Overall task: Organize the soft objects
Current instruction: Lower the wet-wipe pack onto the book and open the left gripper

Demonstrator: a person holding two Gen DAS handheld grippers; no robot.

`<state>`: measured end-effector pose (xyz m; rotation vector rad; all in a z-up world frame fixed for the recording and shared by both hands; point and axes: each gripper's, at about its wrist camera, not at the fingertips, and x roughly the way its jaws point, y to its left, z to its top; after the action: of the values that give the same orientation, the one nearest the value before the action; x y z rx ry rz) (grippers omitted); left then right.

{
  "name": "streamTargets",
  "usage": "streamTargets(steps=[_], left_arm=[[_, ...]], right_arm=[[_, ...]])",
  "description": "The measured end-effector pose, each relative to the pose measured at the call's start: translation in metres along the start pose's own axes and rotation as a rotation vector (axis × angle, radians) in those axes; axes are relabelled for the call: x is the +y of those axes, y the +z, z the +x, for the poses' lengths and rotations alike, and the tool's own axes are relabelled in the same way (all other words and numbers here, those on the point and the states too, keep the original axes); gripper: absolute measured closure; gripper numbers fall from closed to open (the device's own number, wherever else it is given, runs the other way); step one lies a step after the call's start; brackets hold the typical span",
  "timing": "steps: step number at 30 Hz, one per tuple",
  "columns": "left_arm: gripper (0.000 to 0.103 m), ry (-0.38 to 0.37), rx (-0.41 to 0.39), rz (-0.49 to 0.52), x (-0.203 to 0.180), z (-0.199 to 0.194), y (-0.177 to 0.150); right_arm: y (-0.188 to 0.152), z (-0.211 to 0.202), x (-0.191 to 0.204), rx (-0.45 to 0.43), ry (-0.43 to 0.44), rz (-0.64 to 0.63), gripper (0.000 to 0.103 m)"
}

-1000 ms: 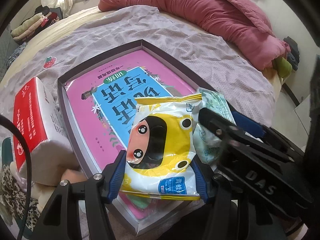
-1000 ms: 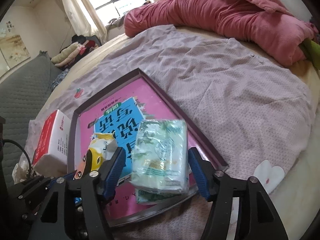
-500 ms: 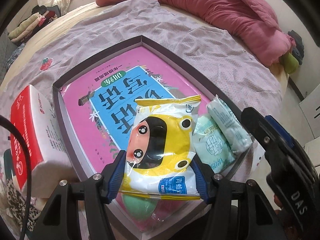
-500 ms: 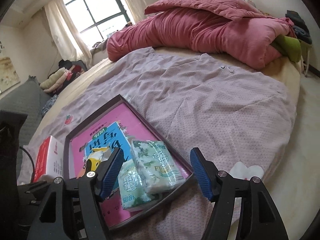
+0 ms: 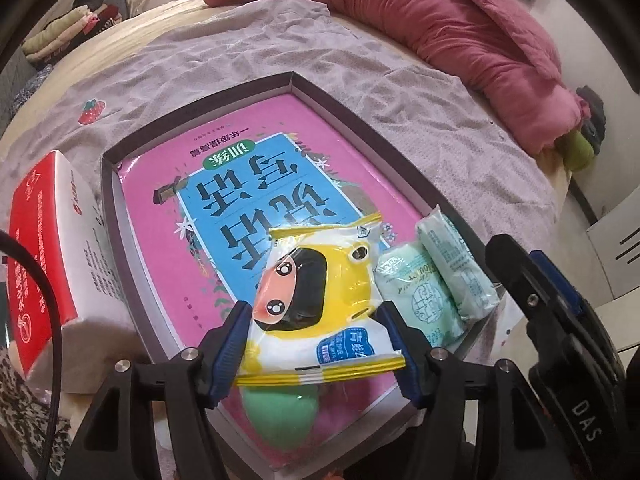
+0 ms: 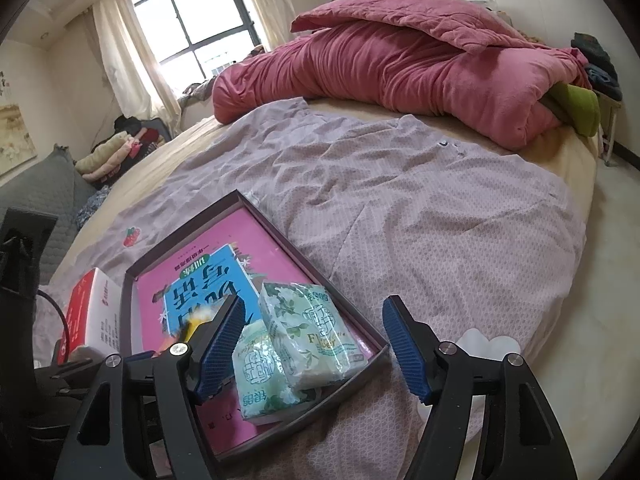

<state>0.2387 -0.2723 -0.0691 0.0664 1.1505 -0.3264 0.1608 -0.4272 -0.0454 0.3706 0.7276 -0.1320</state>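
Evidently, the placing step was in hand at inspection. The left gripper [image 5: 316,338] stood over the near end of the tray [image 5: 360,120], with the yellow wipes packet [image 5: 320,300] between its blue pads; its jaws were opening, and whether the pads still pressed the packet's sides could not be settled from the left wrist view. The packet sat above the pink book [image 5: 248,200] lining the tray, and a green soft object [image 5: 280,420] showed beneath it (its identity unclear).

The right gripper [image 6: 314,346] was opening, jaws wide, with nothing gripped. Two pale green tissue packs [image 6: 296,348] lay inside the tray at its near right corner, one leaning on the other, clear of both pads. The same two packs appeared just right of the yellow packet in the left wrist view.

Outside the tray, at its left wall, stood a red and white tissue box [image 5: 44,264] on the lilac sheet [image 6: 440,220]. A rolled pink quilt [image 6: 400,64] lay well beyond the tray's far end.

Judgement: the tissue packs were already delivered; the yellow packet was at the point of release. The next move calls for the left jaws to clear the packet fully, then lift away without dragging its crimped edge. The red and white box probably remains to be dealt with.
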Motion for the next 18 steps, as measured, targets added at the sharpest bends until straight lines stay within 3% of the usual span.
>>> streamTargets(steps=[18], left_arm=[[0.039,-0.034,-0.073,-0.013,0.004,-0.030,-0.012]], right_arm=[[0.000,-0.006,0.001,-0.028,-0.004,-0.008,0.030]])
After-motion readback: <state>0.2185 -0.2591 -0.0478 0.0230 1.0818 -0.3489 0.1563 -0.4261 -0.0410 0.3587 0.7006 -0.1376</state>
